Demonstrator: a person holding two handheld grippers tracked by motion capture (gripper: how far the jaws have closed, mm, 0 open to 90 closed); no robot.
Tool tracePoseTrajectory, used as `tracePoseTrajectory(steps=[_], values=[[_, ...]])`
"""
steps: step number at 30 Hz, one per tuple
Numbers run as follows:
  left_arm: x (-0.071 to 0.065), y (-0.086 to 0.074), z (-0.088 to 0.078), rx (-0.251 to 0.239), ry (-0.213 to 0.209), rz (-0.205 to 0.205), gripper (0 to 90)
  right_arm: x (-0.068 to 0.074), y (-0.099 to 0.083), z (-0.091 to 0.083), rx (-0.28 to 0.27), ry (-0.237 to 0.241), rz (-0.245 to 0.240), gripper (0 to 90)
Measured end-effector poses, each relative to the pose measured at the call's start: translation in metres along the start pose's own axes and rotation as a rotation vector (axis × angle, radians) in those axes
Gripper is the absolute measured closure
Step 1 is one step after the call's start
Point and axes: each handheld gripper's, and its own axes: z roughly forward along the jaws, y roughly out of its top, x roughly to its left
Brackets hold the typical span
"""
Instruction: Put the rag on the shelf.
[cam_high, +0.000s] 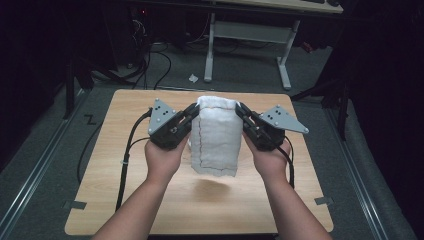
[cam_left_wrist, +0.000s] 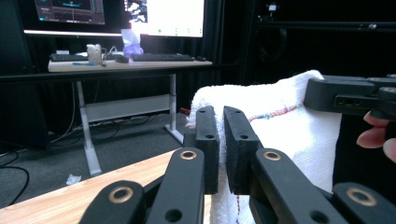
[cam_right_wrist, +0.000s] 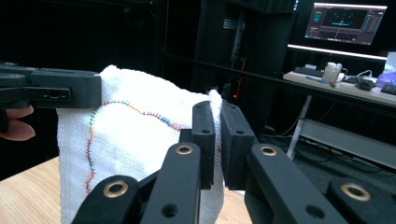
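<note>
The step in hand looked like a fold or a lift-and-shake of the towel: it hung in the air above the bench, clear of the wood, with its shadow on the surface below. The left tool was clenched on the towel's upper left corner, and the right tool was clenched on the upper right corner; in each gripper view the jaws stood nearly together with white cloth pinched between them. The cloth drooped between the two grips in a doubled sheet, a line of coloured stitching running along its face. Both hands sat close together, so the top edge was slack rather than stretched. The next move probably called for drawing the tools apart to tauten that edge, then lowering the hanging end onto the bench so it would lie flat. Both grips had to hold through this, since a slip at either corner would let the towel drop in a heap.
</note>
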Motion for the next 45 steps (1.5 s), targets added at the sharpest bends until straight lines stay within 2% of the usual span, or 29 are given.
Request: tracePoseTrajectory(steps=[3,7,9,18,22,23,26,29,34,41,45], values=[[0.005,0.002,0.006,0.010,0.010,0.003,85.1,-0.005,0.003,0.005,0.011,-0.004,0.006,85.8],[0.009,0.005,0.015,0.007,0.024,0.031,85.1,-0.011,0.006,0.015,0.020,-0.011,0.012,85.8],[0.013,0.008,0.019,0.004,0.022,0.028,85.1,-0.014,0.009,0.020,0.018,-0.014,0.012,85.8],[0.028,0.029,0.039,0.006,0.050,0.079,85.2,-0.028,0.029,0.044,-0.008,-0.016,0.039,85.8],[0.036,0.038,0.046,0.008,0.052,0.082,85.2,-0.031,0.031,0.051,-0.008,-0.020,0.048,85.8],[0.037,0.040,0.049,0.010,0.055,0.086,85.2,-0.035,0.032,0.057,-0.006,-0.018,0.063,85.8],[0.044,0.045,0.055,0.011,0.047,0.070,85.2,-0.038,0.032,0.062,-0.006,-0.015,0.072,85.8],[0.049,0.045,0.059,0.007,0.047,0.044,85.2,-0.044,0.031,0.069,-0.008,0.005,0.113,85.8],[0.058,0.044,0.068,-0.003,0.035,-0.003,85.2,-0.052,0.034,0.080,-0.004,0.006,0.121,85.8],[0.064,0.048,0.084,0.019,0.051,0.010,85.1,-0.063,0.037,0.098,0.013,-0.013,0.133,85.8],[0.070,0.046,0.094,0.051,0.064,0.023,85.0,-0.066,0.034,0.105,0.028,-0.019,0.137,85.8]])
